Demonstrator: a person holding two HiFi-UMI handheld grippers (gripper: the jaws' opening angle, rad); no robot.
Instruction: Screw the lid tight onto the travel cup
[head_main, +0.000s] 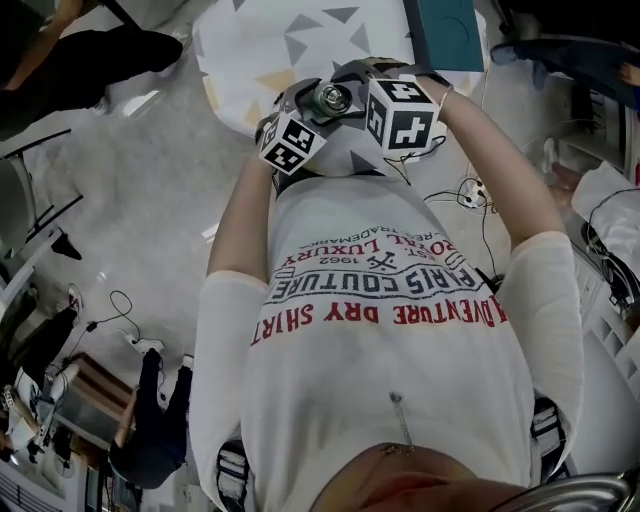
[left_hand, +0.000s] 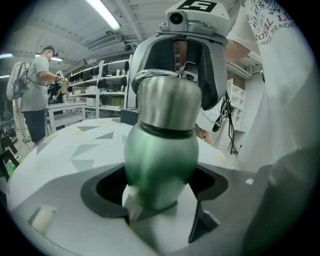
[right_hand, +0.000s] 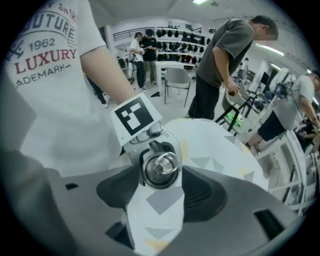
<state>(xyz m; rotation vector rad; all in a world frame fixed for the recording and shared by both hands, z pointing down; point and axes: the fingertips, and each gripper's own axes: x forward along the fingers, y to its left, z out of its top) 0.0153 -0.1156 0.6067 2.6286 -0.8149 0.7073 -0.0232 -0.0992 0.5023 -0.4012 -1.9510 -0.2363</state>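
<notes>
The left tongs (left_hand: 159, 202) are clamped on the green travel cup (left_hand: 160, 155), held above the bench (left_hand: 65, 150). At its twelve o'clock the steel lid (left_hand: 167, 100) sits between the right tongs (right_hand: 159, 181), which are spread wide and seemingly not biting. Turning now would likely skid on smooth metal, leaving it loose.

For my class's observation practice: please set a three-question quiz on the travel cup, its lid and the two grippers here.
1. Which gripper clamps the green travel cup: A left, B right, C neither?
2. True or false: the steel lid is off the cup.
3. What stands between the jaws of the right gripper?
Key: 1 A, the left gripper; 2 false; 3 the lid, seen from above with its ring.
</notes>
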